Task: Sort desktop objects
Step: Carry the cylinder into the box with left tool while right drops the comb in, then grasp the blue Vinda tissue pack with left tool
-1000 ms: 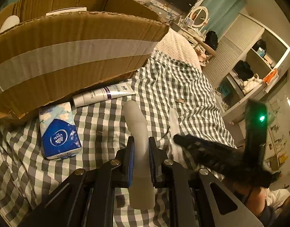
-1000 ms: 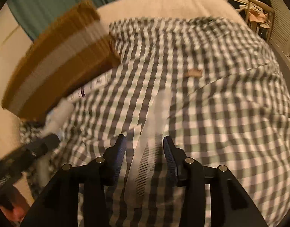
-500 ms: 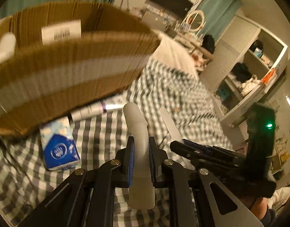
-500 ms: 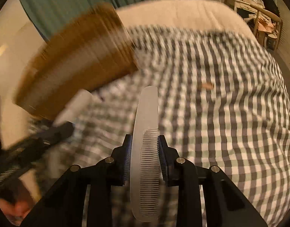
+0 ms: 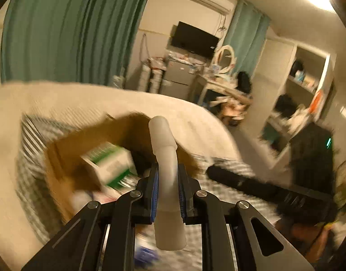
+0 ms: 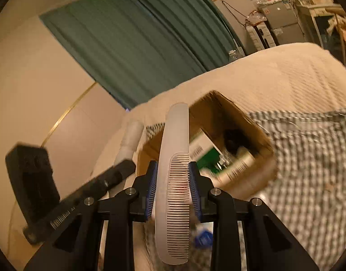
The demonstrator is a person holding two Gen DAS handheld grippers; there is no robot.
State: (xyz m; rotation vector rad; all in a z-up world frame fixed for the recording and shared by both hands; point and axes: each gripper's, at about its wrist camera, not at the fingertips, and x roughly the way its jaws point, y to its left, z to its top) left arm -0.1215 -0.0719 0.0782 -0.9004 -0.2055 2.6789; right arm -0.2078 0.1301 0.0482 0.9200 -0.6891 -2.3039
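My left gripper [image 5: 168, 180] is shut on a translucent white tube-shaped bottle [image 5: 166, 158], held up in the air in front of the open cardboard box [image 5: 60, 158]. In the right wrist view my right gripper [image 6: 173, 180] is shut on a white plastic comb [image 6: 175, 158], raised before the same cardboard box [image 6: 247, 117]. Inside the box lie a white and green carton [image 5: 109, 160] and other blurred items. The left gripper with its white bottle [image 6: 130, 140] shows at the left of the right wrist view; the right gripper's dark body [image 5: 252, 183] crosses the left wrist view.
The box sits on a bed with a cream blanket [image 6: 274, 76] and a grey checked cloth [image 6: 308, 158]. Green curtains [image 5: 66, 29] hang behind. A desk, shelves and a wall screen [image 5: 193, 39] stand at the far right. A blue tissue pack [image 6: 202, 237] lies below.
Both grippers have lifted off the checked cloth with their objects and swung up toward the box opening. The right gripper closed on the comb within the last second.
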